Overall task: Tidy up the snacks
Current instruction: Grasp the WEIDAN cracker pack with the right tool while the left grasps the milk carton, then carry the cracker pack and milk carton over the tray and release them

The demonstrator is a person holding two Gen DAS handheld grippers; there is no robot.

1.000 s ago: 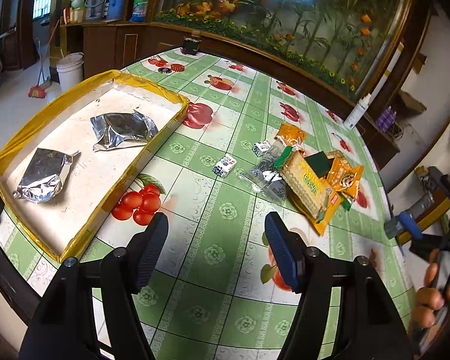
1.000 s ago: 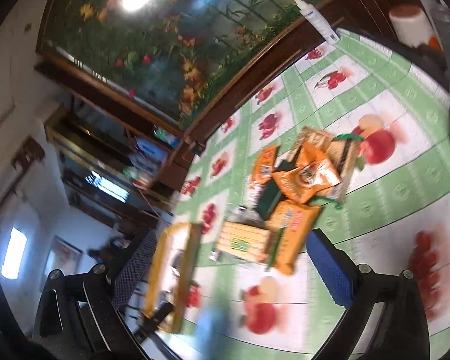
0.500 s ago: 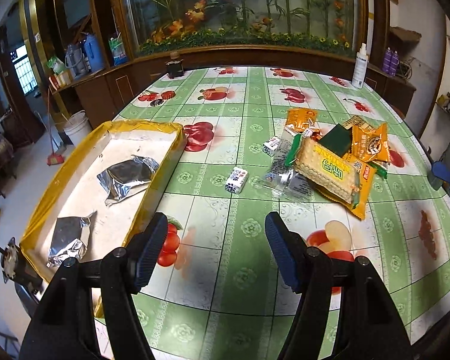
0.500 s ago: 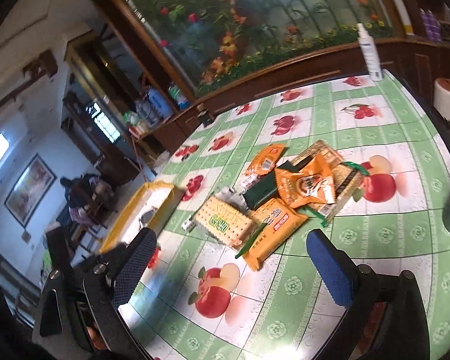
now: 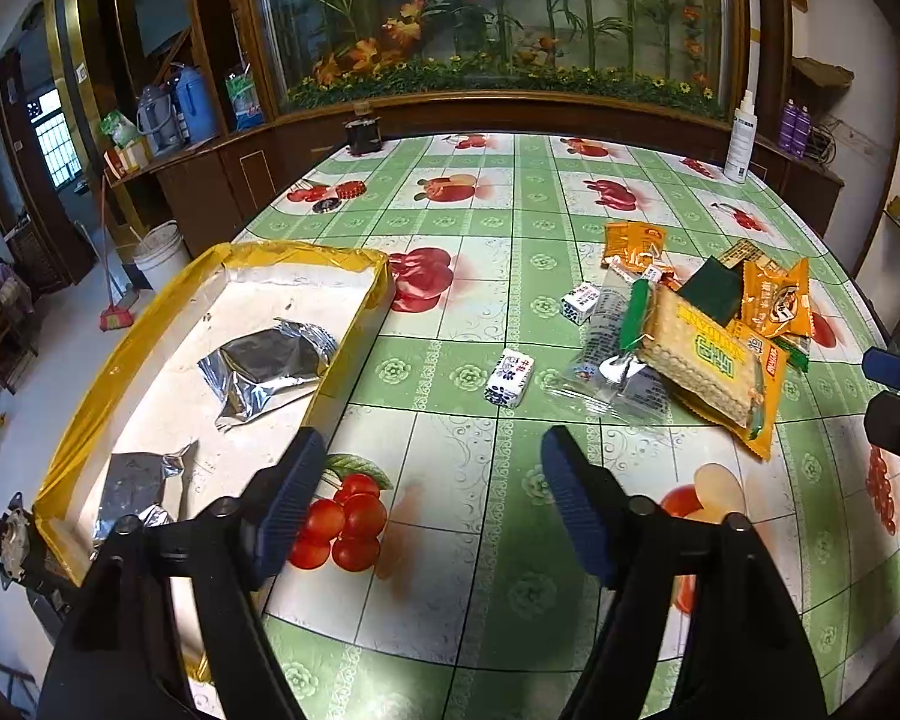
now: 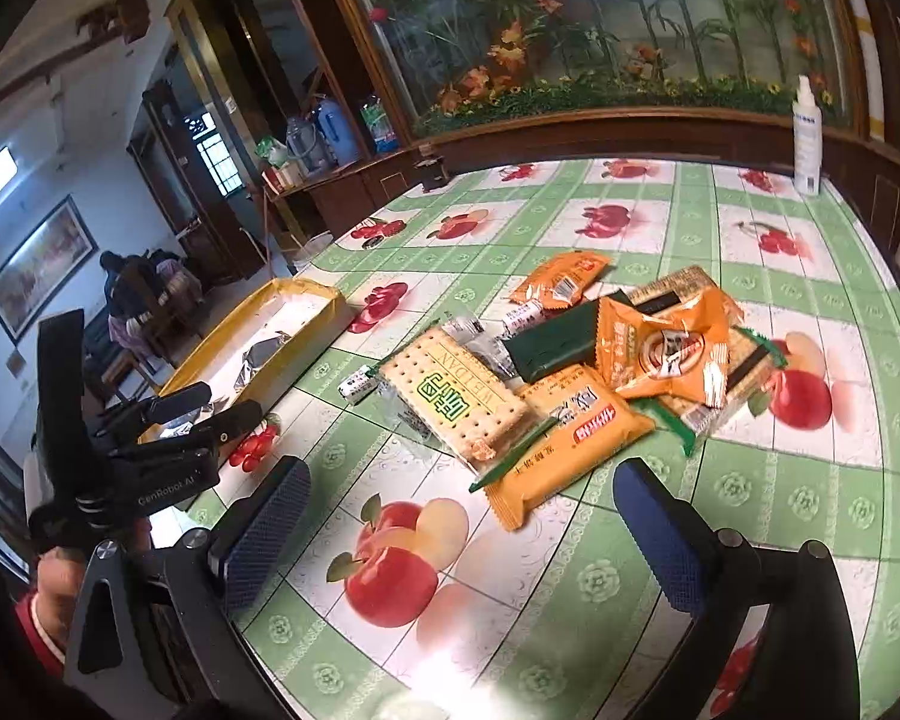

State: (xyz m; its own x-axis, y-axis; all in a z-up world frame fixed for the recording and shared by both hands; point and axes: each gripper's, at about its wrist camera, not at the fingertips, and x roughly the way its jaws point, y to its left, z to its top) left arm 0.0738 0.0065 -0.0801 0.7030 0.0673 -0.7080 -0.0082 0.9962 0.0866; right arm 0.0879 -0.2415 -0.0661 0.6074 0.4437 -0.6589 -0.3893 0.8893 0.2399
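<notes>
Snack packets point(image 6: 576, 384) lie heaped on the fruit-patterned counter point(image 5: 450, 588), with two foil pouches point(image 5: 270, 369) in the yellow-rimmed tray point(image 5: 354, 255) nearby. Left tool point(image 5: 429, 495) and right tool point(image 6: 462, 525) hover above, both spread and gripping nothing.

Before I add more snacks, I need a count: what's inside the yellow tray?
Two crumpled silver foil packets lie in the yellow tray; its near corner is hidden behind the left hand-held gripper.

Left wrist view looks forward from table's near edge, low, tray point(image 5: 354, 264) left. Right wrist view sits further right, close over the snack pile point(image 6: 576, 378). Both share pile, tray, far planter wall.
</notes>
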